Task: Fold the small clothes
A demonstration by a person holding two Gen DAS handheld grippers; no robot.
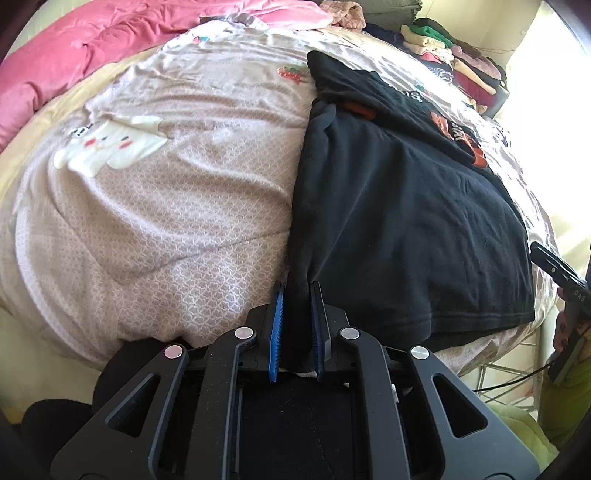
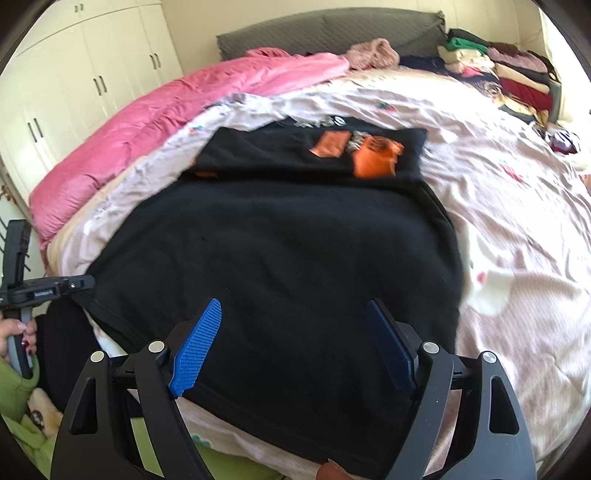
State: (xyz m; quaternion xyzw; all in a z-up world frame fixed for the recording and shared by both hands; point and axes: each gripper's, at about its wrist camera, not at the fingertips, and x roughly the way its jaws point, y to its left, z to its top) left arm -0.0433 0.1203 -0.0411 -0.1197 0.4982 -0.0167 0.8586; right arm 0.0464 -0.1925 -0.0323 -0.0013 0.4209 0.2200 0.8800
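The left gripper (image 1: 297, 295) has its two blue ribbed pads drawn close together, with only a narrow gap between them, and a pinched pleat of the black T-shirt (image 1: 406, 221) runs down through that gap, so it has hold of the shirt's near left edge. The right gripper (image 2: 295, 314) stands wide apart, its textured blue pads (image 2: 199, 347) splayed to either side above the shirt's near hem, gripping nothing; whether the tips brush the cloth cannot be told. The black T-shirt (image 2: 280, 258) lies spread on the bed, a soft, matte knit with a stitched hem along its near edge, partly doubled over so that a folded band at the far end shows an orange print (image 2: 373, 158) with pale lettering. Beneath it the bedsheet (image 1: 166, 221) is a thin, creased pinkish-beige cotton with a fine lattice pattern, small strawberry motifs and a white cartoon rabbit (image 1: 110, 144). A puffy, quilted pink duvet (image 2: 155, 122) is bunched along the far left side of the bed, and a stack of folded clothes (image 2: 502, 77) in green, cream, maroon and dark tones sits at the far right corner beside a grey padded headboard (image 2: 325, 29). Cream wardrobe doors (image 2: 85, 74) with dark bar handles stand beyond.
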